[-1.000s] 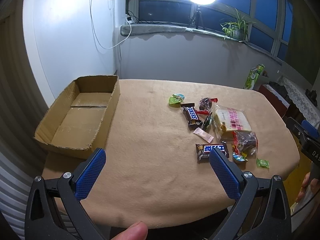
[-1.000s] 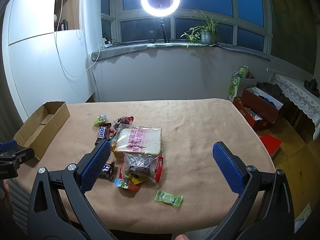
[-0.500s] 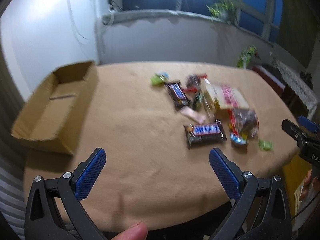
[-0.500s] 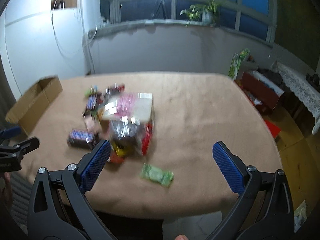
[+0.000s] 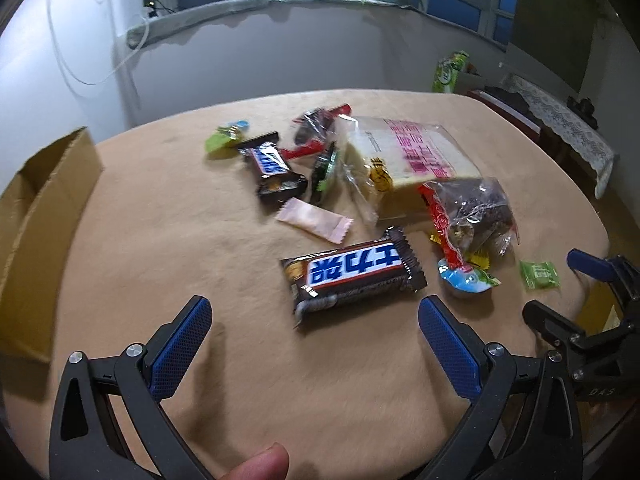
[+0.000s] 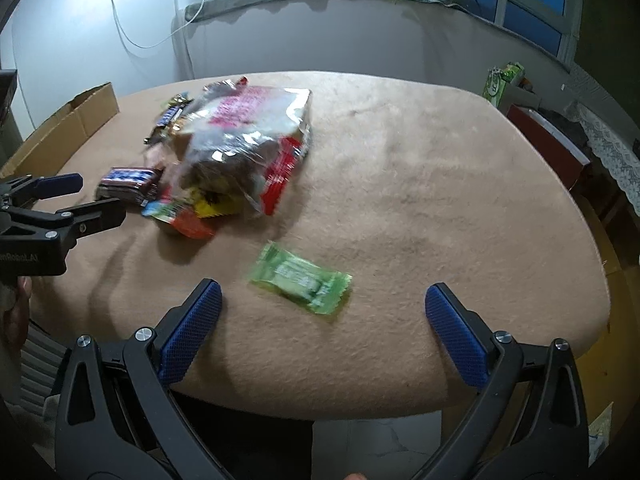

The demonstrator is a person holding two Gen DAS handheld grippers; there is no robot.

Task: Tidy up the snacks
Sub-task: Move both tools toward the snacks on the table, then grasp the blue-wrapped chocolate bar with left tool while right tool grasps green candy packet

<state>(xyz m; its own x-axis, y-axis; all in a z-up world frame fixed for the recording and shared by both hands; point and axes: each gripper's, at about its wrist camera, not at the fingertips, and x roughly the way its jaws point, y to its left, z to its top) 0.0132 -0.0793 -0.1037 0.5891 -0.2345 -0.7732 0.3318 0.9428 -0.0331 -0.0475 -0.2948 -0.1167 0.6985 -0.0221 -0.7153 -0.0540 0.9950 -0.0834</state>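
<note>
Both grippers nearer snacks (image 5: 352,276); jaws seemingly unchanged.

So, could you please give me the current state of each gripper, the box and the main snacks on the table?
left gripper: open, empty, lined up on the chocolate bar
right gripper: open, empty, lined up on the green candy
chocolate bar: flat on the table, wrapper sealed
green candy: flat on the table, wrapped
bread bag: lying flat, a dark snack bag leaning on it
cardboard box: open-topped; contents out of view
</note>
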